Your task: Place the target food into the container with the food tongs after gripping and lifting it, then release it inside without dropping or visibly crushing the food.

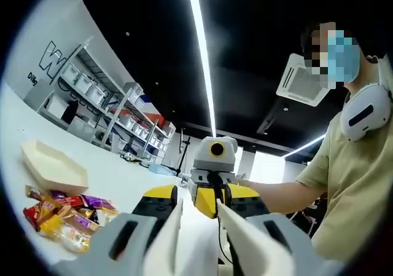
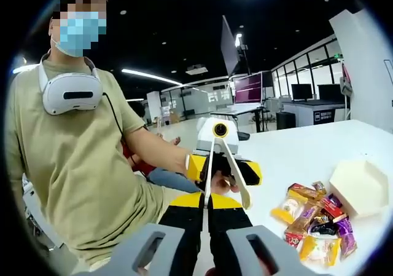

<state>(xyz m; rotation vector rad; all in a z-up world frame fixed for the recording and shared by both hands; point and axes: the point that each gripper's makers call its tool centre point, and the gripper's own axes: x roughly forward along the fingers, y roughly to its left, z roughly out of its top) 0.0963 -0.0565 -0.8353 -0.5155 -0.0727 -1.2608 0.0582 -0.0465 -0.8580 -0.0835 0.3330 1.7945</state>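
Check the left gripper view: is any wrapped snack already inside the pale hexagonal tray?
No, the pale hexagonal tray holds nothing, and the colourful wrapped snacks lie piled on the white table beside it.

Colours on the white table (image 2: 307, 153)
Cream container (image 2: 359, 187); red, yellow, purple snack packets (image 2: 313, 217); yellow-and-black left gripper (image 2: 224, 165).

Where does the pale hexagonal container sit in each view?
Left gripper view: container at left on the white table, above the wrapped snacks.
Right gripper view: container at far right, above-right of the snacks.
Shared landmark: the snack pile.
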